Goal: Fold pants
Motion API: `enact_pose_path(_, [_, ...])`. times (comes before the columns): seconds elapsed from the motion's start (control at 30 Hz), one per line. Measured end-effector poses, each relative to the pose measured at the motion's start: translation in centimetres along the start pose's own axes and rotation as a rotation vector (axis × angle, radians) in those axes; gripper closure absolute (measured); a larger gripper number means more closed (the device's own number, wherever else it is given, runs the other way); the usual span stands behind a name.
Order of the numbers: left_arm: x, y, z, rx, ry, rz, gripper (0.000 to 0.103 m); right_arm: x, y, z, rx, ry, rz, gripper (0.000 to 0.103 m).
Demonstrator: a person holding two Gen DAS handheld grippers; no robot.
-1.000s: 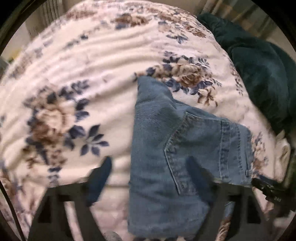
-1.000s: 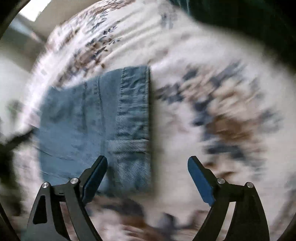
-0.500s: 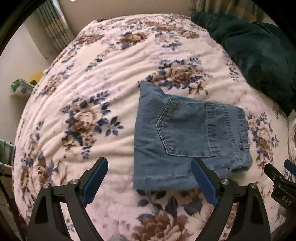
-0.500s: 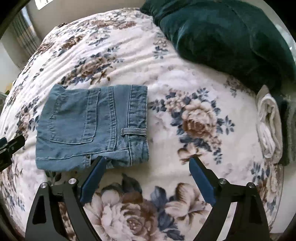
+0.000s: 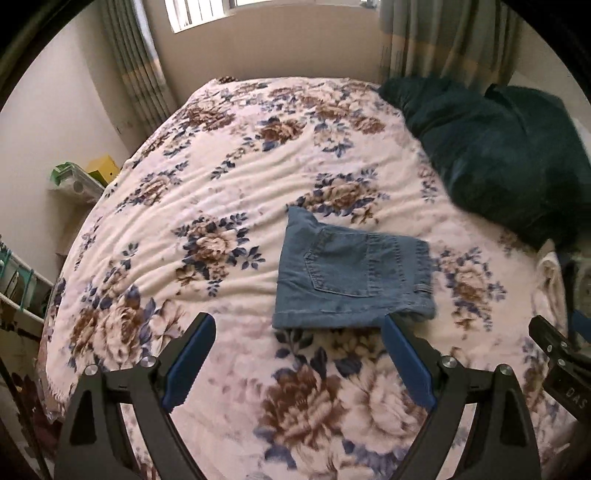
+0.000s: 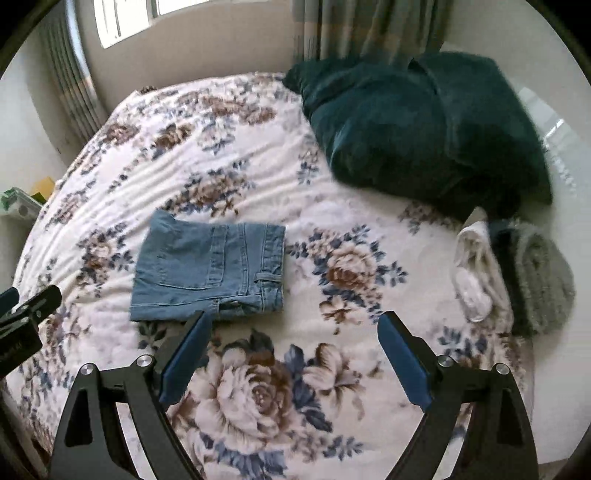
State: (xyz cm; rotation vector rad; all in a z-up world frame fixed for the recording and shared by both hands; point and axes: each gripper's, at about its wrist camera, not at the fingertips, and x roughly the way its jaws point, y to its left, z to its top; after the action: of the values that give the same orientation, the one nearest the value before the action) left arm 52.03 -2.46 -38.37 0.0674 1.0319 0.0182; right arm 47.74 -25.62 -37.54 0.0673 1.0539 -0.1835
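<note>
Left wrist view: the left gripper (image 5: 299, 354) has its blue pads spread wide with nothing between them, hanging above the bed
Right wrist view: the right gripper (image 6: 291, 350) is likewise wide apart and empty, clear of the fabric
Pants: the denim pants (image 6: 210, 267) lie folded into a compact rectangle on the floral blanket (image 6: 258, 391), back pocket up, waistband and belt loop toward the right edge; in the left view the same bundle (image 5: 351, 280) sits just beyond the pad tips
Progress: judged from the neat packet and both tools off it, the fold looks finished
Risk, spring-back: denim is stiff, so the top layer could creep open along the near hem, where a frayed bit already peeks out
Risk, snagging: a low pass over the bundle could catch the belt loop or upper edge on a pad and drag the fold apart
Risk, soft base: the plush blanket gives and ripples, so any press nearby could tilt or shift the stack
Surface: a bed covered in cream fleece with brown and blue roses, lightly wrinkled
Neighbours: a dark green blanket (image 6: 417, 129) heaped at the far right, a white cloth (image 6: 476, 273) and a grey fuzzy item (image 6: 535, 280) near the right edge, well apart from the pants
Room: a window (image 5: 207, 11) with striped curtains (image 5: 443, 37) behind the bed, pale walls, clutter by the left wall
</note>
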Motion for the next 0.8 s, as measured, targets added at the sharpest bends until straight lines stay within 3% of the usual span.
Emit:
enact_pose_path(0.37, [-17.2,2.2,-2.2,0.004,-0.132,-0.03,0.011,-20.1,-0.9,-3.1,-0.004,-0.145,-0.01,0.01])
enact_pose_path(0.53, [-25.0,3.5,-4.9,0.04,-0.188,-0.031,0.011,-30.3,0.1,-6.2,-0.018,-0.204,-0.002,0.01])
enact_pose_path(0.8, [-33.8,6.5,-8.9,0.059,-0.261,-0.053,0.011,-42.0,1.7,-11.7,0.001,-0.251,-0.006,0.01])
